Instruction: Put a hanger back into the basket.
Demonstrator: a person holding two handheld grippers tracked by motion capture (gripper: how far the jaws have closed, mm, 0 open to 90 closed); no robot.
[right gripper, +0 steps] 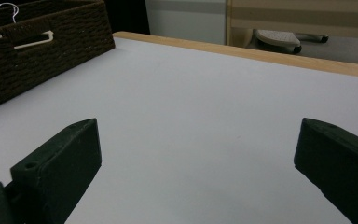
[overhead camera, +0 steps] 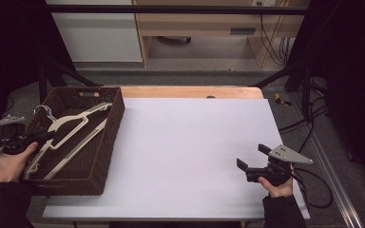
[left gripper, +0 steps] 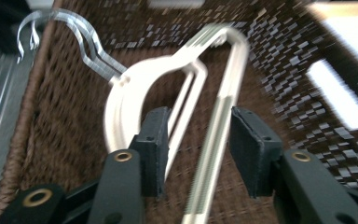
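A dark brown woven basket (overhead camera: 109,142) stands at the table's left edge and holds cream plastic hangers (overhead camera: 71,126) with metal hooks (overhead camera: 45,111). My left gripper (overhead camera: 45,137) reaches into the basket from its left side. In the left gripper view its jaws (left gripper: 199,116) stand apart around a hanger bar (left gripper: 216,140), and the pads do not press on it. The picture there is blurred. My right gripper (overhead camera: 252,156) hovers open over the white table top (overhead camera: 190,152) at the front right, with nothing between its fingers (right gripper: 199,126).
The basket (right gripper: 51,51) has a handle slot through which a hanger shows. A wooden strip (overhead camera: 190,91) runs along the table's far edge. Cables lie on the floor at the right (overhead camera: 309,123). Beyond the table stands a cabinet (overhead camera: 100,33).
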